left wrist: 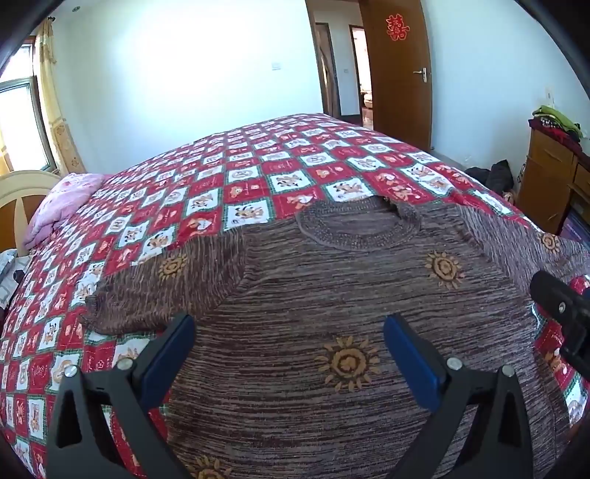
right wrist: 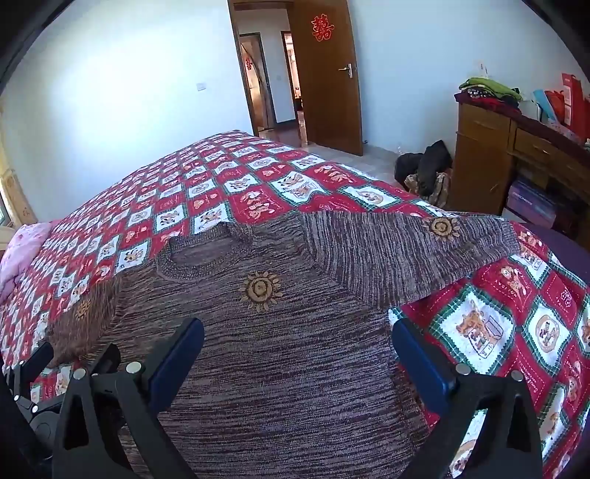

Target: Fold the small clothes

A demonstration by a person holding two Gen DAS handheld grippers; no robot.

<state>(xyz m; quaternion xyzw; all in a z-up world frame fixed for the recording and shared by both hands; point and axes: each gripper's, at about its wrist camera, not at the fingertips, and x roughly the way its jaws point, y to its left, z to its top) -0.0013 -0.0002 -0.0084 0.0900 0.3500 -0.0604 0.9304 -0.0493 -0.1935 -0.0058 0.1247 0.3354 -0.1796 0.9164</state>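
Brown sweater [left wrist: 332, 306] under hand-held gripper [left wrist: 289, 339]

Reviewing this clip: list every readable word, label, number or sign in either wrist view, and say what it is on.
"囍": red paper cutout on the open wooden door.
Second red cutout past the doorway: too small to read.
Lettering on the red squares of the checked bedspread: too blurred to read.
Box under the desk: print unreadable.
Sweater: sun motifs only, no text.

One brown sweater [left wrist: 332, 294], one checked bedspread [left wrist: 221, 177], one pink pillow [left wrist: 62, 206], two grippers [left wrist: 289, 344], one wooden door [right wrist: 324, 77]
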